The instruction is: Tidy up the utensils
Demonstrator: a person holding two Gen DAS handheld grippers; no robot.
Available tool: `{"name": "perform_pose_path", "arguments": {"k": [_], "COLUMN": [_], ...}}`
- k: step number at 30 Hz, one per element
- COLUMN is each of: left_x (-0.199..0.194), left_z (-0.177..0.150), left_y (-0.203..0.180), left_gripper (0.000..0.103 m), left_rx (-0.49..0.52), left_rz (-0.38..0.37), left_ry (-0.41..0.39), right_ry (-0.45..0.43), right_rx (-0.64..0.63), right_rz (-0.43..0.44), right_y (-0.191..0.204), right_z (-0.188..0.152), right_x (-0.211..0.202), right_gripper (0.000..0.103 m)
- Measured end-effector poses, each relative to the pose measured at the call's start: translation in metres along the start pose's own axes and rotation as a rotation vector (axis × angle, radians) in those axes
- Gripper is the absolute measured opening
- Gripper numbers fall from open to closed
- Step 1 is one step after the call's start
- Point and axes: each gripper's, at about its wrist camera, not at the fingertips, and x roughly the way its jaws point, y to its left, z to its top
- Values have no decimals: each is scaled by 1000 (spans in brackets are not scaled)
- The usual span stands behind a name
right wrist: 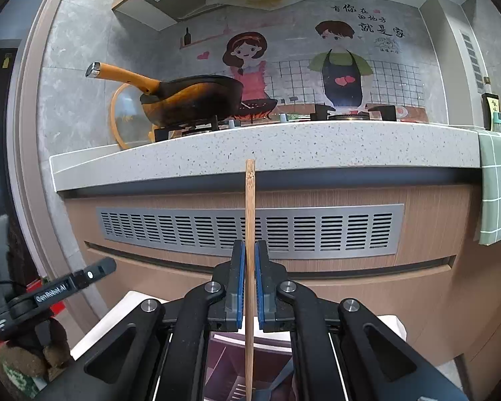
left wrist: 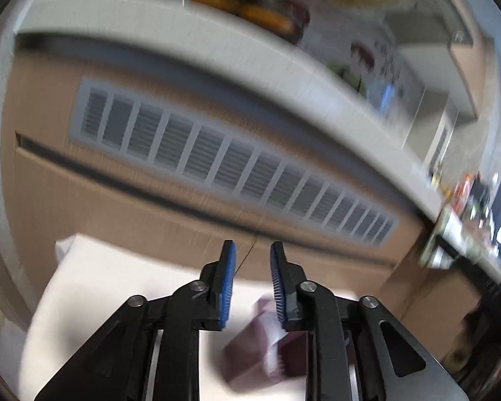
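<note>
My right gripper [right wrist: 249, 250] is shut on a bamboo chopstick [right wrist: 249, 220] that stands upright between the blue pads, its top end reaching the counter edge. Below it is a dark maroon utensil organizer [right wrist: 223, 367] with a dark utensil [right wrist: 277, 381] lying in it. My left gripper [left wrist: 252, 257] is open and empty, tilted, above the white table [left wrist: 100, 284]; the maroon organizer [left wrist: 250, 351] is blurred under its right finger. The left gripper also shows at the far left of the right wrist view [right wrist: 97, 269].
A speckled stone counter [right wrist: 284, 150] with a vented cabinet front [right wrist: 250, 230] stands ahead. An orange-handled pan [right wrist: 190, 100] sits on the stove. A green checked towel [right wrist: 494, 187] hangs at the right. A stuffed toy [right wrist: 26, 364] is at the lower left.
</note>
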Motion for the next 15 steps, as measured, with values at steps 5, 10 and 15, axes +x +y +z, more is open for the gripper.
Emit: {"name": "perform_pose_path", "arguments": {"k": [5,10,15], "left_x": [46,69,97], "left_z": [-24,-54,-67], "left_y": [48,50,49], "left_gripper": [28,41,45], "left_rx": [26,322,458], "left_rz": [12,65,57], "left_ry": [232,338,485], "right_ry": [9,24,79], "right_rx": [-2,-14,-20], "right_rz": [22,49,44], "right_y": [0,-1,-10], "right_z": [-1,1,-15], "right_x": [-16,-43,-67], "right_gripper": [5,5,5]}}
